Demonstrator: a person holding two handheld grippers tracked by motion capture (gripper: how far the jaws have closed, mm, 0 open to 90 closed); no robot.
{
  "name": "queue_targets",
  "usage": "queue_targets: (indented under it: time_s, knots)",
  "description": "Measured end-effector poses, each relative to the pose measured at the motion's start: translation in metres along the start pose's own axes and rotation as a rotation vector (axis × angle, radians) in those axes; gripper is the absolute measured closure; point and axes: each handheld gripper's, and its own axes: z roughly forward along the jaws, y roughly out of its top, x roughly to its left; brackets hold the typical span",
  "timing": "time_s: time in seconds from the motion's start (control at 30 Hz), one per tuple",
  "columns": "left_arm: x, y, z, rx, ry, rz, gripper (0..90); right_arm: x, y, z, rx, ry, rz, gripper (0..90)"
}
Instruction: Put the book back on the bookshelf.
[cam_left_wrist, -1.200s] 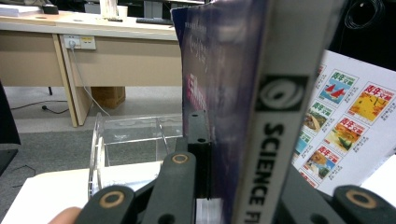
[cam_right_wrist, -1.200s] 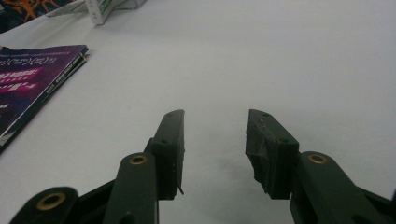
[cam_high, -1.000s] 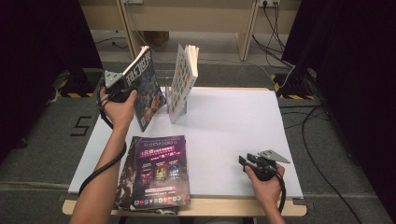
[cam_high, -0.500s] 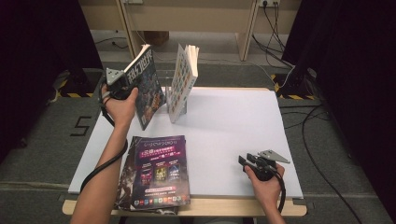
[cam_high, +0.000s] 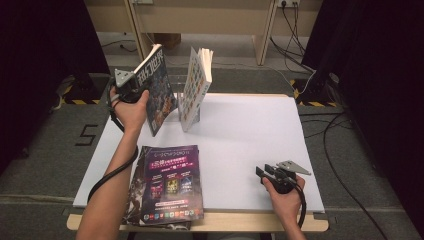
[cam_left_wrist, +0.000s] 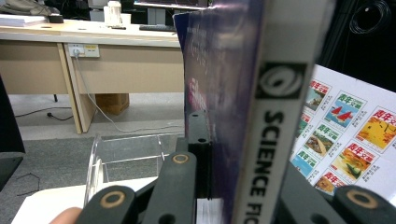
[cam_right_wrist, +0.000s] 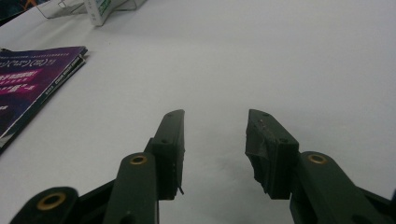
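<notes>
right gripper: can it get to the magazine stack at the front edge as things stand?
Probably yes. The right gripper rests on the table with jaws open and holds nothing; bare tabletop lies between it and the magazine stack. The left gripper is busy holding a magazine upright farther back.

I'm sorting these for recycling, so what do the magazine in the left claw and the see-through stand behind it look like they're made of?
The magazine held in the left claw looks like paper with a glossy printed cover: light sheens on its spine and a thin edge of pages shows. The stand looks like clear rigid plastic, probably acrylic: the floor shows through it and its edges catch light.
</notes>
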Motion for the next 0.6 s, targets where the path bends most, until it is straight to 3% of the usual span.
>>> queue_targets:
  time_s: [0.6]
  knots:
    - [-0.002,0.006,0.012,-0.011,0.013,0.0,82.4,-0.001,0.0,0.0,0.003,0.002,0.008,57.6]
